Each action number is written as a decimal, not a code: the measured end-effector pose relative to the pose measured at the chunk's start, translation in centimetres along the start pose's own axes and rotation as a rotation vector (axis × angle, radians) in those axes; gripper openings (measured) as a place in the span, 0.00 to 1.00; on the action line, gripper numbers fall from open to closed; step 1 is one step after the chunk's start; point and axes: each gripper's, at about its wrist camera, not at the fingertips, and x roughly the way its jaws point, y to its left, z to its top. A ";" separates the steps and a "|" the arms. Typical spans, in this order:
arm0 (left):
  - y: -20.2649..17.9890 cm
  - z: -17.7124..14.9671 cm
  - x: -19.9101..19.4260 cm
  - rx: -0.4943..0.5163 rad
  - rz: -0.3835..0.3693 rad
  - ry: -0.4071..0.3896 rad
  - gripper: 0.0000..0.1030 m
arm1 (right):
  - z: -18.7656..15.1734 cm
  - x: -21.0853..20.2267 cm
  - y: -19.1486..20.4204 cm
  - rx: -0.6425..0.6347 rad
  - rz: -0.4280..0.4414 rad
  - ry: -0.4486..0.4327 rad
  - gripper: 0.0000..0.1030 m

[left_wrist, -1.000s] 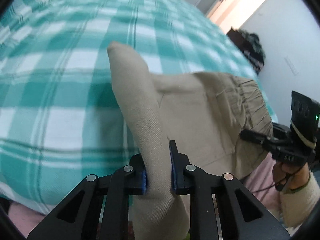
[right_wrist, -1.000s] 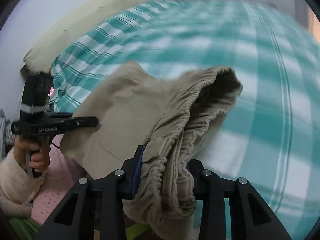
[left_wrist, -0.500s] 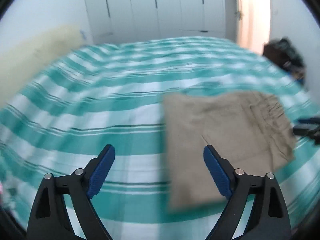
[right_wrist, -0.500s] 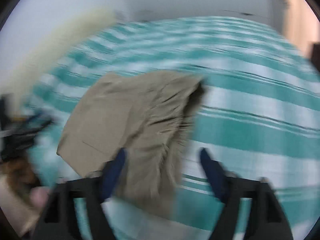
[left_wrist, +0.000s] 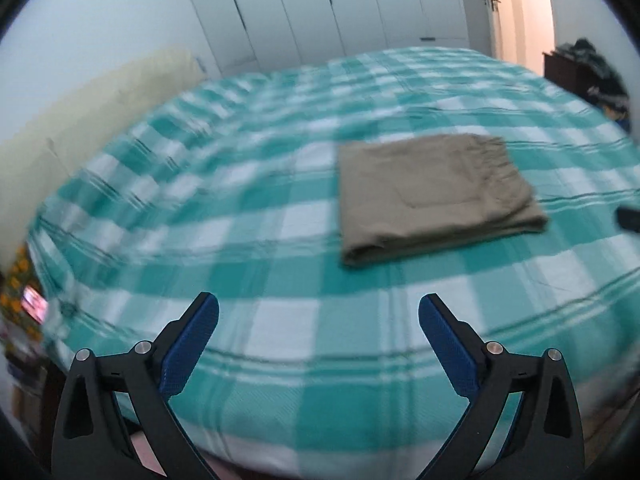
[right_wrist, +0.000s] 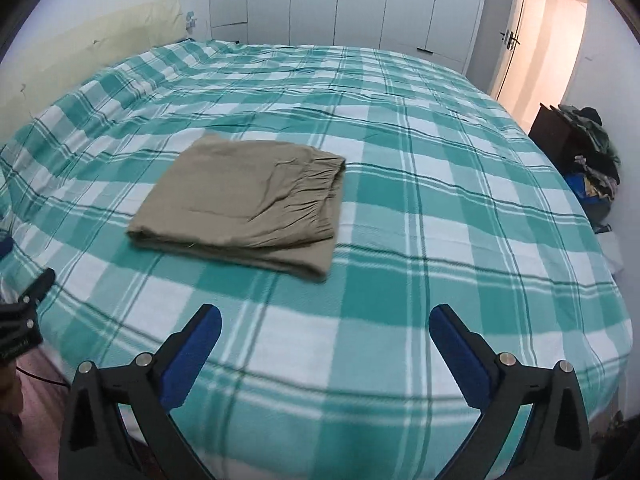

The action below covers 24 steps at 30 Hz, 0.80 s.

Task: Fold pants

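Tan cloth is the big news: a second ago both tools were squeezing the pants (left_wrist: 434, 194) up in the air, one on a fold of the leg cloth and one on the stretchy waist, and now nobody is holding them. Going from left to right, the left gripper (left_wrist: 319, 340) has its two blue fingers (left_wrist: 188, 344) spread wide apart with nothing between them, just the green and white checked bed (left_wrist: 256, 240) under it. It has let go and pulled back, because the pants now lie ahead of it and off to its right, well apart from its tips. This view is a bit smeared on the left side, so the small things at the far left edge are too blurry to name. Next, the right gripper (right_wrist: 325, 344) is wide open too, empty, with its blue fingers (right_wrist: 460, 354) over the bed (right_wrist: 460, 200) near the closest edge. The pants (right_wrist: 244, 202) sit ahead of it and a little to its left, not touching it. They lie flat on the blanket as a neat, thick rectangle, with the crinkly waist on top toward the right side and the folded edge nearest the tools. White closet doors (right_wrist: 360, 0) stand far behind, and a pile of clothes (right_wrist: 592, 152) sits off to the far right by the door. I think the folding looks done, since the pants are small, tidy and lying by themselves.
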 end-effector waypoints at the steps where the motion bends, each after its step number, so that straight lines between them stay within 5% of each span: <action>1: 0.1 0.1 -0.3 -0.016 -0.024 0.031 0.98 | -0.2 -0.6 0.6 -0.012 -0.014 -0.001 0.99; 12: 1.0 -0.1 -3.3 -0.042 0.085 0.018 0.98 | -1.4 -5.8 3.3 -0.060 -0.069 -0.064 0.99; 24: 0.1 0.4 -5.7 -0.007 0.076 -0.041 0.98 | -1.6 -8.2 3.0 -0.065 -0.098 -0.096 0.99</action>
